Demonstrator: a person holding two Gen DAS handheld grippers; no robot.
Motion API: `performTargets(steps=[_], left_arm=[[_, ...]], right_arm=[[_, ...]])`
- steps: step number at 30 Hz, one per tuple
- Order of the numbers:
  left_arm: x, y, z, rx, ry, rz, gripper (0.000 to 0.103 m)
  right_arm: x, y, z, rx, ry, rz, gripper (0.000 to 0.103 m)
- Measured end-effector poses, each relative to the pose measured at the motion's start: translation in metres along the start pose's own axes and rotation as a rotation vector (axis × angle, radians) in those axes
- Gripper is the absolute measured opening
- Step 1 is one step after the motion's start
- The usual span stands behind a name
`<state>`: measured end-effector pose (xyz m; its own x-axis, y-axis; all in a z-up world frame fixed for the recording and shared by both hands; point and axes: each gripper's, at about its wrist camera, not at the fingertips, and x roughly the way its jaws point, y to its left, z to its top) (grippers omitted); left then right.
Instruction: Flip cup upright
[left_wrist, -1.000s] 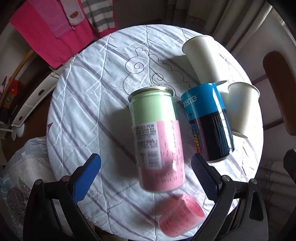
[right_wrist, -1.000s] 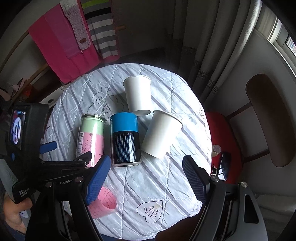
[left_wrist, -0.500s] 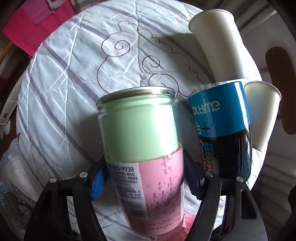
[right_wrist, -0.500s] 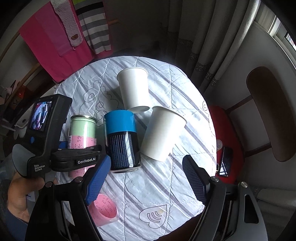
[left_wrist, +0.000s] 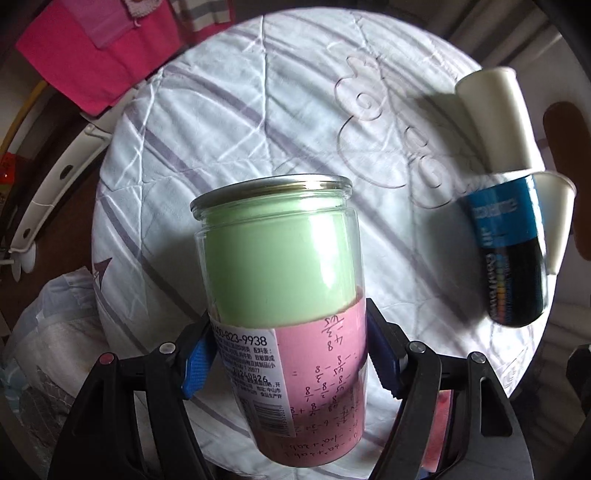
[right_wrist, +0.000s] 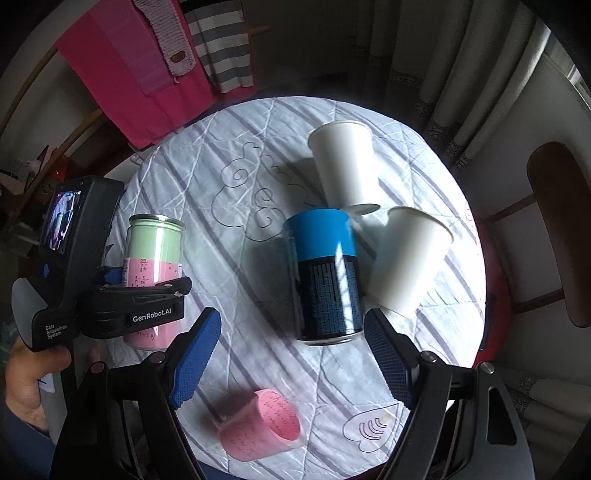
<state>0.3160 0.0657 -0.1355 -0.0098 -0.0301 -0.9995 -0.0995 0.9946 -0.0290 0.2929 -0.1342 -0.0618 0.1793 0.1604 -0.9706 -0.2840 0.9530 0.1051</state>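
A green and pink glass cup (left_wrist: 288, 280) stands base-up on the round table (left_wrist: 229, 110). My left gripper (left_wrist: 286, 360) is shut on its pink lower half, blue pads on both sides; the right wrist view also shows the cup (right_wrist: 153, 266) and that gripper (right_wrist: 110, 295) at the table's left. My right gripper (right_wrist: 291, 354) is open and empty above the front of the table, near a blue and black cup (right_wrist: 325, 277) that stands upside down.
Two white paper cups (right_wrist: 345, 166) (right_wrist: 408, 266) stand upside down behind and right of the blue cup. A small pink cup (right_wrist: 260, 424) lies on its side at the front edge. A wooden chair (right_wrist: 557, 229) is at the right, hanging clothes behind.
My left gripper moved in and closed on the green and pink cup, then shifted it left, away from the blue cup. My right gripper moved a little closer to the table.
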Motion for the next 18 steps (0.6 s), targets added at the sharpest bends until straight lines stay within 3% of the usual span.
performTargets(steps=[7,11,14,18], left_arm=[[-0.017,0.032,-0.040,0.021,-0.013,-0.050,0.081],[-0.029,0.081,-0.074,-0.013,-0.030,-0.073,0.083],[-0.044,0.108,-0.094,-0.013,-0.053,-0.047,0.084],[-0.037,0.129,-0.097,-0.030,-0.054,-0.063,0.090]], right_arm=[[0.013,0.033,0.007,0.002,0.019,-0.018,0.081],[0.017,0.055,0.006,-0.009,0.024,-0.020,0.081],[0.023,0.074,0.004,-0.015,0.040,-0.011,0.081],[0.038,0.091,0.004,-0.011,0.072,0.026,0.081]])
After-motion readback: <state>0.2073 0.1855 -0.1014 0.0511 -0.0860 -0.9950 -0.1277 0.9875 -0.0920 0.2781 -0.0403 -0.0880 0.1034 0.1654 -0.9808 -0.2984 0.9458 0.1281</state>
